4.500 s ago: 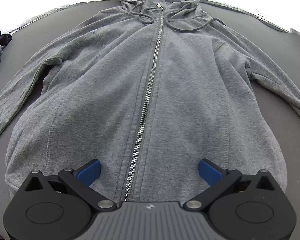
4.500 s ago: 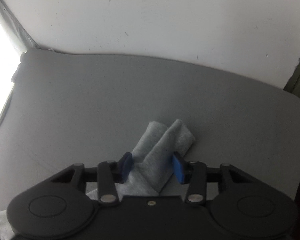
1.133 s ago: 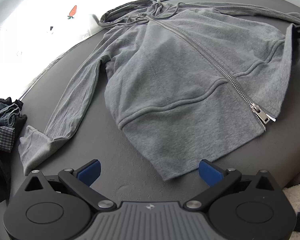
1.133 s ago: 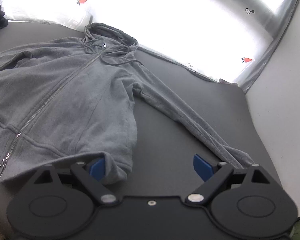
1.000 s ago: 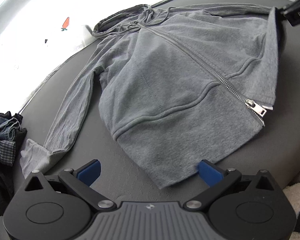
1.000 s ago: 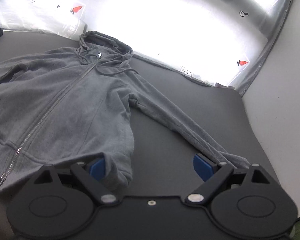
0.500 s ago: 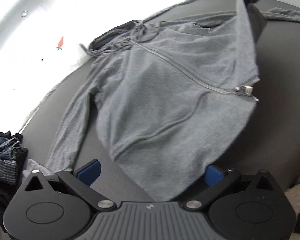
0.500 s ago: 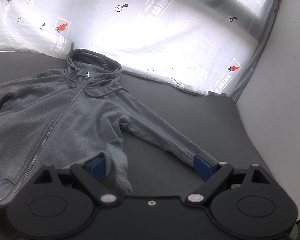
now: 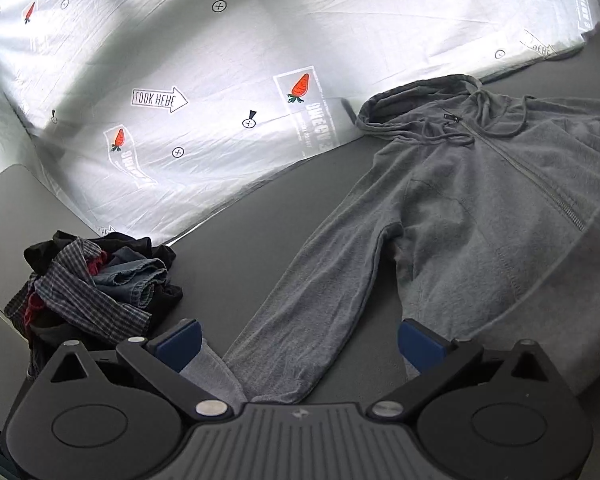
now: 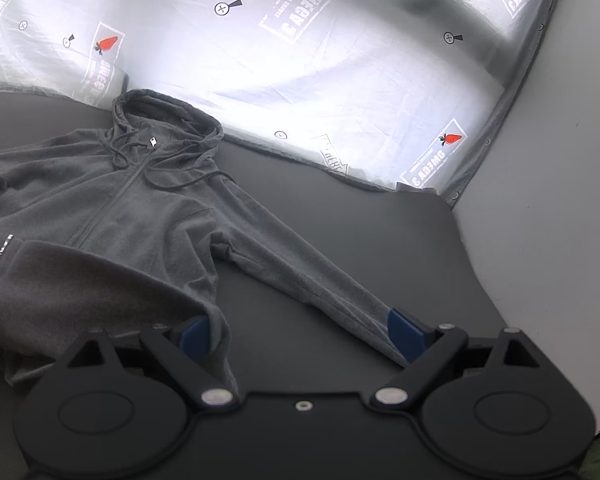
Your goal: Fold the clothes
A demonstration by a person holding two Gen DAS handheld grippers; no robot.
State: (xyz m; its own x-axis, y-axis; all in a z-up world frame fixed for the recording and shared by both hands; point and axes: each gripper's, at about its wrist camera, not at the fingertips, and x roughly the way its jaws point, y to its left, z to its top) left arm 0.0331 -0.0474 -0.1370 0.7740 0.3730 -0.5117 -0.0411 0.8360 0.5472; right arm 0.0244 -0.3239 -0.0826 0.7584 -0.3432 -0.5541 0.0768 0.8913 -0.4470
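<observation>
A grey zip-up hoodie (image 9: 480, 216) lies face up on the dark mat, with its hood (image 10: 168, 116) toward the printed sheet. My left gripper (image 9: 298, 342) is open wide above the hoodie's left sleeve (image 9: 300, 312), and the raised hem (image 9: 560, 292) drapes over its right finger. In the right wrist view the hem (image 10: 100, 292) hangs over the left finger of my right gripper (image 10: 300, 336), which is also open wide. The right sleeve (image 10: 312, 276) runs down to that gripper's right finger. No pads press on cloth.
A heap of dark and checked clothes (image 9: 92, 280) sits on the mat to the left of the left gripper. A white sheet (image 9: 220, 80) printed with carrots rises behind the hoodie. A pale wall (image 10: 560, 200) borders the mat on the right.
The hoodie's bottom hem has come up off the mat and moved toward the hood, draped over a finger of each gripper. The left view has swung left, onto the sleeve and clothes heap.
</observation>
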